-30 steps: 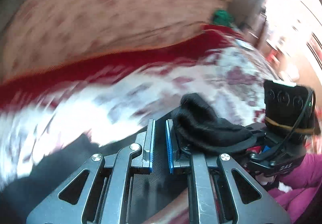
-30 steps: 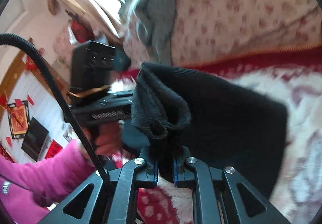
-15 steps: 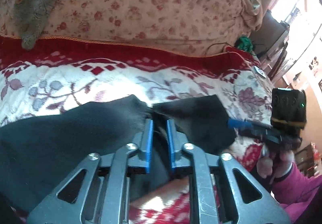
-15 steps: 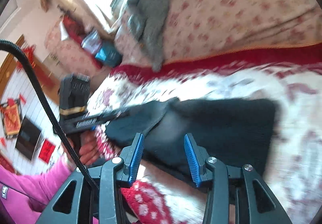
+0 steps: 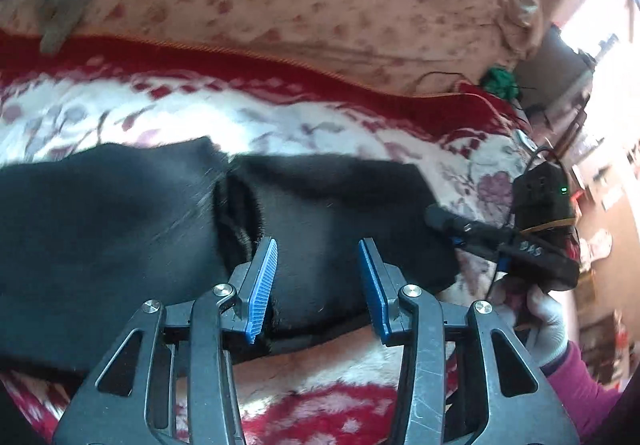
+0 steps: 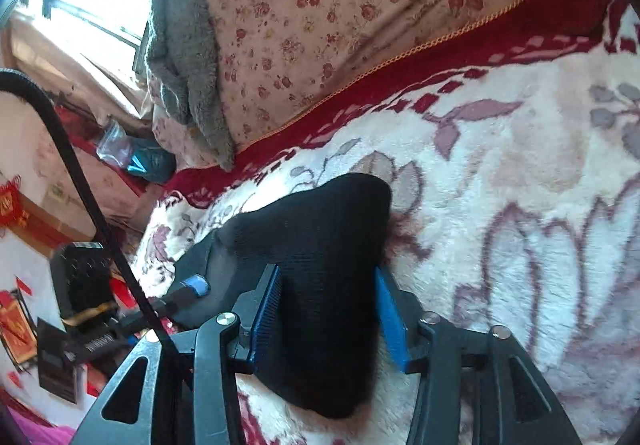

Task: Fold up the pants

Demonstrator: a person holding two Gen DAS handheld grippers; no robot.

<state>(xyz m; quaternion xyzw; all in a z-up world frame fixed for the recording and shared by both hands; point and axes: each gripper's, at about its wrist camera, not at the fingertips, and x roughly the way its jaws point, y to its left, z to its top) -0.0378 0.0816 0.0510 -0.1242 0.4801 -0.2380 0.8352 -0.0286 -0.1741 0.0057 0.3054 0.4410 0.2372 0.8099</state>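
Black pants (image 5: 120, 229), flat on floral blanket (image 5: 320, 125)

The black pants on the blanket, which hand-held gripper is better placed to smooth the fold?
Probably the left hand-held gripper: it faces the wide middle of the black pants, jaws opening; the right straddles just a corner.

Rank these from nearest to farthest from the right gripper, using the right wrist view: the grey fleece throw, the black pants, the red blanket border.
1. Black pants: between the right gripper fingers.
2. Red blanket border: beyond, running diagonally across.
3. Grey fleece throw: farthest, upper left, draped over the floral quilt.
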